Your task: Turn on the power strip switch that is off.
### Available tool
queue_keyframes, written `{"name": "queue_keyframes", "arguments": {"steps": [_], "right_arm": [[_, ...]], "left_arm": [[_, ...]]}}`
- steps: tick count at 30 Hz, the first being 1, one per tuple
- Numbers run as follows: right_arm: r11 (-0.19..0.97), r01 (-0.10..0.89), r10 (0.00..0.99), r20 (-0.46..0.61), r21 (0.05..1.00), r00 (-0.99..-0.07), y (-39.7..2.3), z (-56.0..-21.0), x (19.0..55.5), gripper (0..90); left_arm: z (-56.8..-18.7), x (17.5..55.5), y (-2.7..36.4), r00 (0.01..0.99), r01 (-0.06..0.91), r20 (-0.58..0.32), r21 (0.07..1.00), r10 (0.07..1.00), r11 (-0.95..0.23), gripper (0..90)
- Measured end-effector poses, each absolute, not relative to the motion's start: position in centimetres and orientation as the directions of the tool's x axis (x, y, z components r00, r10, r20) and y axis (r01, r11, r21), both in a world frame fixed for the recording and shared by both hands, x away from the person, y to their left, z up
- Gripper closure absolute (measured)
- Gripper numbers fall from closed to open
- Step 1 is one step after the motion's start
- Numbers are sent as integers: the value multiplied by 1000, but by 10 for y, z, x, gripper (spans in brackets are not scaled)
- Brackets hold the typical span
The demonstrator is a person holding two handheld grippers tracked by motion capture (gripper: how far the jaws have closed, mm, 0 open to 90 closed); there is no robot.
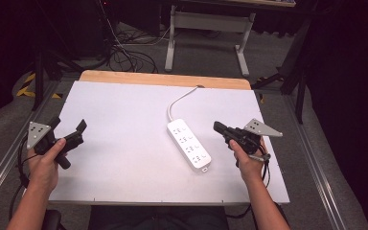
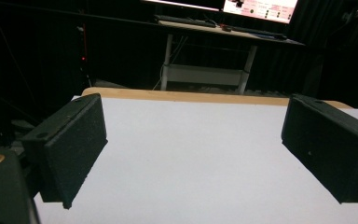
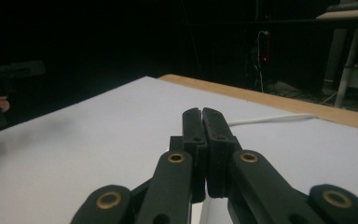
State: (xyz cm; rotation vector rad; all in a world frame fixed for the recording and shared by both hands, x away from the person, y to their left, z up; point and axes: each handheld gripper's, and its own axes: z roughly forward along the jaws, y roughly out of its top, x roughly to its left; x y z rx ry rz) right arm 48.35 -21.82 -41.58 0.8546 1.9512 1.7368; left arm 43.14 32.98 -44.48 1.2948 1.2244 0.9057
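Note:
A white power strip point(image 1: 189, 143) lies near the middle of the white table top point(image 1: 124, 158), its white cable point(image 1: 179, 102) running toward the far edge. My right gripper point(image 1: 218, 127) hovers just right of the strip, jaws shut with nothing between them; its pads point(image 3: 201, 122) press together in the right gripper view, with the cable point(image 3: 270, 119) beyond them. My left gripper point(image 1: 72, 125) is held at the table's left edge, far from the strip. Its jaws stand wide open and empty, the fingers point(image 2: 72, 144) far apart over bare table in the left gripper view.
The table has a wooden far edge point(image 1: 165, 79). Beyond it a white desk frame point(image 1: 208, 28) stands on grey floor with loose cables point(image 1: 124, 52). Metal rails point(image 1: 316, 172) run along both sides of the table.

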Motion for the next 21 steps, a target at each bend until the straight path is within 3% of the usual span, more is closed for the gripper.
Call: {"name": "queue_keyframes", "arguments": {"steps": [17,21], "right_arm": [[-1,132,695,96,991,-712,-233,-415,479,842],[-14,124,710,97,992,-698,-235,-415,478,755]], "left_arm": [[-445,431,330,180,149,-140,982,974,113,74],[-445,431,330,177,149,-145,982,974,119,74]]}}
